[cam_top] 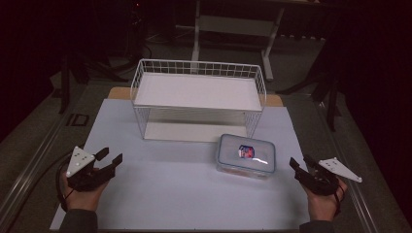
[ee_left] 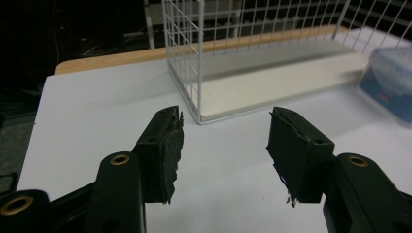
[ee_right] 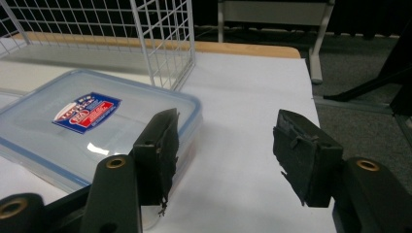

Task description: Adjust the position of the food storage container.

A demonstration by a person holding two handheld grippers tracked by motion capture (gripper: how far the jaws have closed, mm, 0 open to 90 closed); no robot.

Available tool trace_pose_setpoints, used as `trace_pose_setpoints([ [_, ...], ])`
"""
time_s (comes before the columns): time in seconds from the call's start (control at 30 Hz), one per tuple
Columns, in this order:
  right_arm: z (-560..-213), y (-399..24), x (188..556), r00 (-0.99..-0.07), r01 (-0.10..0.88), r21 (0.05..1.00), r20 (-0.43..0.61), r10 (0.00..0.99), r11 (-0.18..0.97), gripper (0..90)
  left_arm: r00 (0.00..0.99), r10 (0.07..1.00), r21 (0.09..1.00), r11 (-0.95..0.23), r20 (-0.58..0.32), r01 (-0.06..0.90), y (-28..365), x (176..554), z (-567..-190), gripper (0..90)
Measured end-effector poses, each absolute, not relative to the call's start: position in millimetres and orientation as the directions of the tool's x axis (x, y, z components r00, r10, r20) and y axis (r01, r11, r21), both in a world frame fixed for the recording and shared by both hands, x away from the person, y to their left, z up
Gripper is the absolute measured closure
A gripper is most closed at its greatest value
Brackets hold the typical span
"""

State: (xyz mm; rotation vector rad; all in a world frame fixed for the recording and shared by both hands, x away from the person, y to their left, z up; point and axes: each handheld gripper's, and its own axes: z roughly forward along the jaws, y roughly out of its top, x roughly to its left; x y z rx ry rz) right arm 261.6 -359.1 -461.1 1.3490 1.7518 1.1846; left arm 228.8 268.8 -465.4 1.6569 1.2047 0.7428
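The left gripper (cam_top: 108,158) rests near the front left corner of the surface (cam_top: 184,194), its jaws parted with nothing between them and only bare surface under them in the left gripper view. Ahead of it, toward the back edge, stands the wire rack (cam_top: 198,99), its near left corner post straight beyond the jaws. To the right of centre lies the lidded plastic box (cam_top: 246,155), flat on the surface, just in front of the rack's right front corner and close to it, though whether the two touch cannot be told. The right gripper (cam_top: 301,164) sits near the front right corner, jaws also apart and empty; in the right gripper view its one jaw lies just beside the box's near corner.

The box looks like the thing in hand, and the right gripper is nearest. The jaws as they stand seem too narrow for the whole box, so a grip on one rim, one jaw above the lid and one below the lip, or a wider opening, would likely serve better. The lid is smooth and may slip, so the grip should be square.

There is plenty of open room on the left and along the front edge. The right edge is near the right hand, and the rack's wires crowd the box behind, so lifting toward the front seems safest.
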Motion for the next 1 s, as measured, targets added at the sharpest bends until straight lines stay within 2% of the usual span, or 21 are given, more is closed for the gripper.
trace_pose_setpoints([
  [0.17,-461.7,-357.6,263.2,-0.284,0.407,0.911,0.05,0.957,0.074,41.5,0.317,0.945,0.927,-0.05,-0.076,0.373,276.7,229.9,-466.0,45.8],
  [0.4,-464.3,-352.1,269.0,-0.294,0.439,0.896,0.069,0.953,0.07,49.4,0.308,0.948,0.93,-0.033,-0.087,0.366,279.9,229.9,-466.3,45.7],
  [0.53,-464.9,-348.1,278.7,-0.321,0.465,0.884,0.111,0.941,0.054,65.7,0.303,0.949,0.928,-0.031,-0.089,0.371,278.8,230.7,-467.9,45.6],
  [0.57,-464.7,-347.4,281.5,-0.327,0.472,0.88,0.119,0.938,0.053,72.0,0.304,0.949,0.928,-0.032,-0.089,0.372,279.0,230.5,-467.9,45.7],
  [0.67,-464.4,-344.1,289.1,-0.337,0.487,0.87,0.109,0.935,0.075,87.1,0.294,0.951,0.931,-0.021,-0.094,0.365,280.2,229.0,-467.4,45.6],
  [0.7,-464.8,-342.9,291.4,-0.336,0.493,0.866,0.101,0.936,0.083,89.6,0.291,0.952,0.931,-0.016,-0.098,0.365,280.8,228.7,-467.5,45.6],
  [1.0,-479.8,-334.9,326.9,-0.325,0.591,0.796,0.089,0.941,0.129,89.8,0.285,0.951,0.929,0.006,-0.119,0.371,282.8,228.8,-469.0,45.7],
])
